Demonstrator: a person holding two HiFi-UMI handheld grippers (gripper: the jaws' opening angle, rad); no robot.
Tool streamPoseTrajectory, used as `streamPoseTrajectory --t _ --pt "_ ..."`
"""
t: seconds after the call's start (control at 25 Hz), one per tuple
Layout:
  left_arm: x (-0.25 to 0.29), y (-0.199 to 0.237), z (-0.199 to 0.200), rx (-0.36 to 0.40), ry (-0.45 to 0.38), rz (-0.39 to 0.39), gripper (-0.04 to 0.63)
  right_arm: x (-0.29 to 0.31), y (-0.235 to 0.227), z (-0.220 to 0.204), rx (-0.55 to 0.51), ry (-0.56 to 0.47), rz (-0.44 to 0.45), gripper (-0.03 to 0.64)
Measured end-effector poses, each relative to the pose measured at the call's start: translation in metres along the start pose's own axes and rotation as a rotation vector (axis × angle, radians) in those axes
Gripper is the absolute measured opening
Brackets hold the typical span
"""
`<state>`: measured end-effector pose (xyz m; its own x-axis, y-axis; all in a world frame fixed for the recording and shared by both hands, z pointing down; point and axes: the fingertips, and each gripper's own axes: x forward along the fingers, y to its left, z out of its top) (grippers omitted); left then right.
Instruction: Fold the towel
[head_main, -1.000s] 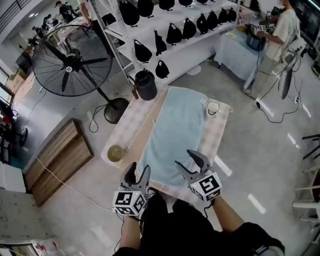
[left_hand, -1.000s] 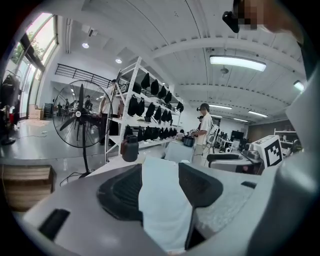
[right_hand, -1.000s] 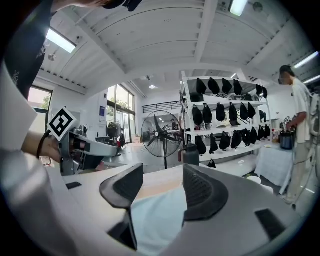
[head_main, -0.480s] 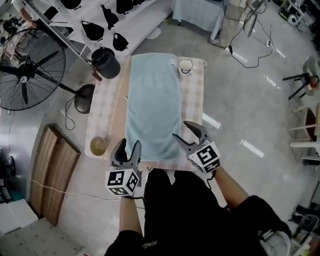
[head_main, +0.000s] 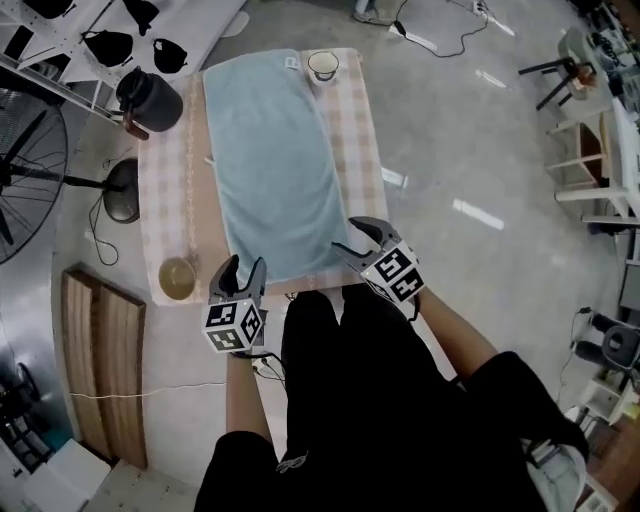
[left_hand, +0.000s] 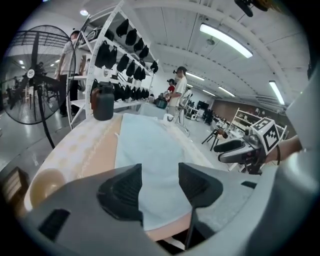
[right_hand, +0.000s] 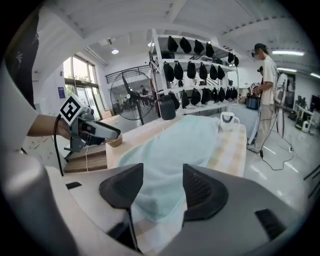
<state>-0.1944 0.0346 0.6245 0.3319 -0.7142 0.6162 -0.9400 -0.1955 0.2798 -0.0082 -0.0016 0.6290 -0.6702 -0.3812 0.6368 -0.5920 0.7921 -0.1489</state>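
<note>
The head view looks steeply down from above the near end of the table (head_main: 165, 200) and takes in its whole length. Both gripper views sit low at that near edge, close over the towel (head_main: 270, 170), facing the far end. They share the towel, mug (head_main: 323, 66) and shelving (right_hand: 200, 65).

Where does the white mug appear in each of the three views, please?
Head view: mug at top centre, right of the towel's far end.
Left gripper view: mug small, mid-frame, past the towel's far right corner.
Right gripper view: mug right of centre, beside the towel's far end.
Shared landmark: black jug across the towel from it.
</note>
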Motion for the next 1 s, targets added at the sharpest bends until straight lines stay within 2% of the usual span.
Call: streamPoseTrajectory --t 0.16,0.28,0.44,0.6,0.68,0.8,0.88,1.0 --pt "0.009 0.006 -0.032 0.091 0.109 -0.058 0.212 0.009 0.015 -0.041 -0.003 0.105 0.002 0.227" --pt "0.01 0.002 -0.054 0.269 0.23 -0.141 0.212 0.012 0.03 -0.056 0.006 0.155 0.038 0.225" --pt "0.018 0.003 -0.094 0.509 0.398 -0.263 0.212 0.016 0.033 -0.072 -0.011 0.204 0.014 0.224" --pt "0.022 0.017 -0.119 0.741 0.515 -0.334 0.212 0.031 0.037 -0.09 -0.041 0.287 0.043 0.224" --pt "0.022 0.018 -0.127 0.823 0.56 -0.37 0.212 0.035 0.037 -0.098 -0.075 0.338 0.058 0.224" --pt "0.023 0.021 -0.14 0.897 0.622 -0.417 0.212 0.038 0.037 -0.109 -0.157 0.417 0.064 0.224" --pt "0.024 0.024 -0.145 0.898 0.639 -0.431 0.212 0.042 0.037 -0.119 -0.192 0.47 0.074 0.222" --pt "0.022 0.028 -0.148 0.881 0.643 -0.436 0.212 0.046 0.037 -0.128 -0.188 0.514 0.086 0.222"
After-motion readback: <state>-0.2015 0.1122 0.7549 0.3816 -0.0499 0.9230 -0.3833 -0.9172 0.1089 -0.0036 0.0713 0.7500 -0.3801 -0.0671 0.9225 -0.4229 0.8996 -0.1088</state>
